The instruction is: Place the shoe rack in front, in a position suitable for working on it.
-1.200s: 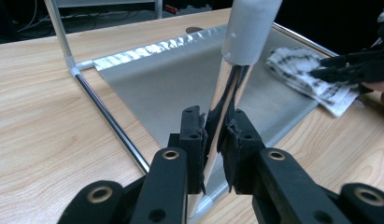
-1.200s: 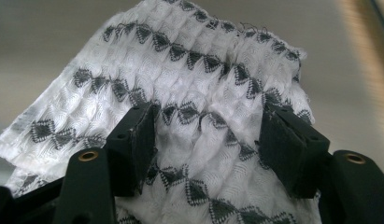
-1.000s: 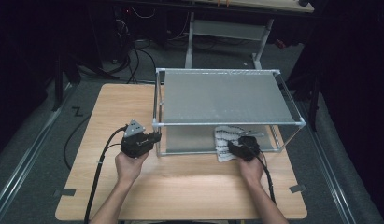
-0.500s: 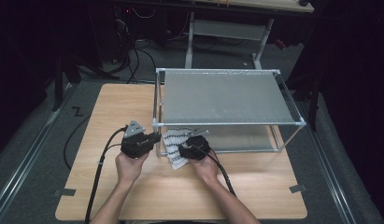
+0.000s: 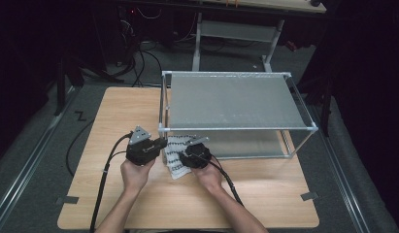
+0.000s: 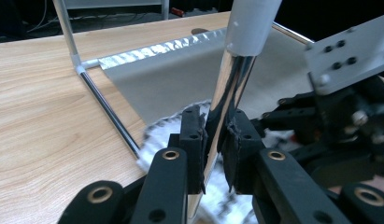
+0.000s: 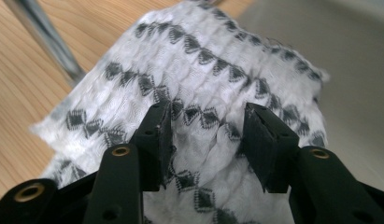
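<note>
Now left gripper (image 5: 160, 144) clamps the rack post (image 6: 227, 93); right gripper (image 7: 206, 140), jaws just closing, straddles the cloth (image 5: 176, 154) at the rack's (image 5: 236, 128) 7 o'clock corner. Not pinched yet; lift remains.

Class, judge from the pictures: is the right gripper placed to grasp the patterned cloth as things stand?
Probably yes: the right gripper, whose jaws have just been closing, straddles a fold of the patterned cloth with nothing between.
</note>
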Demonstrator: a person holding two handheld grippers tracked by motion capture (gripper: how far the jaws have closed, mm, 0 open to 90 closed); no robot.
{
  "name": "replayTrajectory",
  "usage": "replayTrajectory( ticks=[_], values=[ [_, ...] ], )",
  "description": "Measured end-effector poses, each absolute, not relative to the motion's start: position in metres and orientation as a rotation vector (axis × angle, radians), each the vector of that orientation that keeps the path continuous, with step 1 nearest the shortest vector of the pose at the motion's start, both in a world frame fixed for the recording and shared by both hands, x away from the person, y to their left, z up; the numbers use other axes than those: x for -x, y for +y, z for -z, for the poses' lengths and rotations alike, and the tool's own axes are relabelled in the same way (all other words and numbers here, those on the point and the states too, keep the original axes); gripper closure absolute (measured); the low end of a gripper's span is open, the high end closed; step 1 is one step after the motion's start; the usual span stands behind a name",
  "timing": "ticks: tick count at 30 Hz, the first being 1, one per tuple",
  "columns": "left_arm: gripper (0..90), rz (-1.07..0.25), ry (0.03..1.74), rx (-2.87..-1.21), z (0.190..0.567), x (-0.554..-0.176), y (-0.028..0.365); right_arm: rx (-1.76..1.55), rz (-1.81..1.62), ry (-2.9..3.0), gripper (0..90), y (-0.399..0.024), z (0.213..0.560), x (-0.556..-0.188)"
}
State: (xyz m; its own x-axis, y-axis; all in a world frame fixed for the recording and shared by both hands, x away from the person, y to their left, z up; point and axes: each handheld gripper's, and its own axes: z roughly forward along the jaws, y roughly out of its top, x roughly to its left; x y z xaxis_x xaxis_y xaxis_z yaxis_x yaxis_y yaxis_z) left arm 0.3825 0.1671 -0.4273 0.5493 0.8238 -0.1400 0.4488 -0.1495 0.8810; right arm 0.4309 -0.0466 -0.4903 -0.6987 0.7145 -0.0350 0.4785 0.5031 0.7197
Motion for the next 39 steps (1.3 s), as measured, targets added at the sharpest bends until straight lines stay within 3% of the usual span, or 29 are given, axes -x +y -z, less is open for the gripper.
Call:
replayTrajectory(
  ticks=[10, 20, 39],
  values=[
    [79.2, -0.474, 1.063, -1.788, 0.427, -0.382, 0.166, -1.125, -0.949, 2.325, 61.4, -0.135, 0.488, -0.433],
    [79.1, -0.474, 1.070, -1.787, 0.427, -0.382, 0.166, -1.289, -0.864, 2.167, 57.9, -0.218, 0.489, -0.437],
    [79.5, -0.493, 1.082, -1.798, 0.425, -0.381, 0.168, -1.492, -0.814, 1.939, 54.5, -0.324, 0.491, -0.422]
  ],
)
